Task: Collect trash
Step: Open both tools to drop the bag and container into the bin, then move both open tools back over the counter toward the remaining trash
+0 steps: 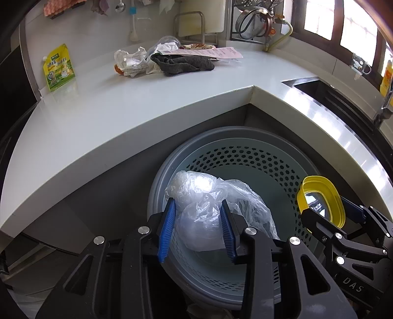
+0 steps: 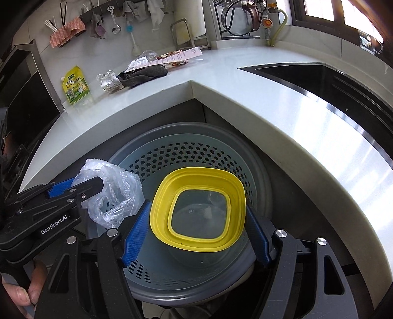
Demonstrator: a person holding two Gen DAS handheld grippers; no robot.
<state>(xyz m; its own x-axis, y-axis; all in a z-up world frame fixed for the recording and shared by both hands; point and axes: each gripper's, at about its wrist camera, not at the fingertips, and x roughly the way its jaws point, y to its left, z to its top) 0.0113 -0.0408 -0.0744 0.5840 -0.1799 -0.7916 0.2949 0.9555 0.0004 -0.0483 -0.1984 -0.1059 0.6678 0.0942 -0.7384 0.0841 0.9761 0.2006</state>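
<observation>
My left gripper (image 1: 197,208) is shut on a crumpled clear plastic bag (image 1: 208,201) and holds it over the grey perforated trash bin (image 1: 245,157) that stands below the counter corner. My right gripper (image 2: 197,208) is shut on a yellow-rimmed clear container (image 2: 199,208) and holds it over the same bin (image 2: 191,152). The bag also shows in the right wrist view (image 2: 113,191), and the container in the left wrist view (image 1: 319,201). More trash lies on the counter: crumpled paper (image 1: 130,61), a dark sock (image 1: 186,65), a clear cup (image 1: 167,41), a receipt (image 1: 208,52).
The white L-shaped counter (image 1: 122,103) wraps around the bin. A yellow-green pouch (image 1: 59,67) leans on the back wall. A steel sink (image 2: 319,81) lies to the right. A dish rack with a kettle (image 2: 245,17) stands at the back. Utensils hang on the wall (image 2: 115,22).
</observation>
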